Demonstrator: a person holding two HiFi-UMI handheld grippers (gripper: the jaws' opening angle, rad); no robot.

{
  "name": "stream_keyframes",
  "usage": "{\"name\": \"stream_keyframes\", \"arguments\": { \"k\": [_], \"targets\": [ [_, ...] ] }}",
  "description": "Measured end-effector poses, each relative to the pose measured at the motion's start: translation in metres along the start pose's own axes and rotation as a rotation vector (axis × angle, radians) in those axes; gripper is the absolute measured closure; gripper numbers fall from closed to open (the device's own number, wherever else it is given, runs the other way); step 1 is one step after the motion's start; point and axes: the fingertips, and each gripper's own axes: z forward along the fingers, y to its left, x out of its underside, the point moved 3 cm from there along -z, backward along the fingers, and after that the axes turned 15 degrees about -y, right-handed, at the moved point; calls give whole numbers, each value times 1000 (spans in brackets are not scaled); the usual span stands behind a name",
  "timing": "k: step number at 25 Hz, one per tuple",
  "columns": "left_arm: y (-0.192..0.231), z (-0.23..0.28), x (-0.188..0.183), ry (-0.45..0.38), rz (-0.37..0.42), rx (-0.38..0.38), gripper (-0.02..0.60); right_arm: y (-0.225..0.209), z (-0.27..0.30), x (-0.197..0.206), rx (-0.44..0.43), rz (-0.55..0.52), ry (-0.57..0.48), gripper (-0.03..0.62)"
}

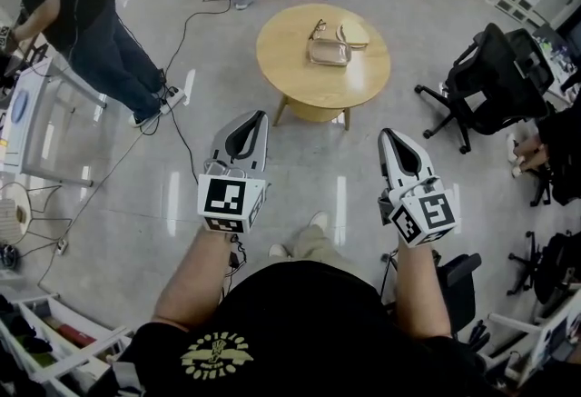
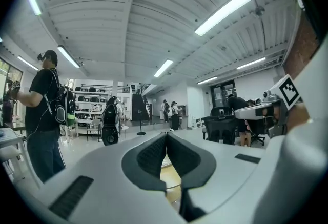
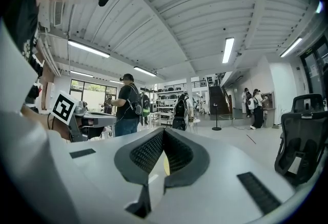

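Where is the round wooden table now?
Head view, upper centre: the round wooden table stands ahead of the left gripper and right gripper, with a black office chair to its right.

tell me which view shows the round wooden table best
The head view: it shows the whole round table from above, with a clear case on it. The left gripper view gives only a yellow sliver of it past the jaws, and the right gripper view a thinner one.

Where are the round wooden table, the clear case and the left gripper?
round wooden table [image 1: 286,68], head view, bare top.
clear case [image 1: 329,52], head view, its middle.
left gripper [image 1: 258,116], head view, closed jaw tips.
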Motion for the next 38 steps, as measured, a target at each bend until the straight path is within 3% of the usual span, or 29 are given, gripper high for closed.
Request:
{"name": "stream_keyframes", "arguments": {
  "k": [20, 38],
  "targets": [
    [2, 112, 25, 21, -1, -21, 565, -99, 66, 18, -4, 54, 10, 580],
    [-14, 182, 23, -1, 18, -78, 565, -175, 99, 11, -67, 67, -14, 579]
  ]
}}
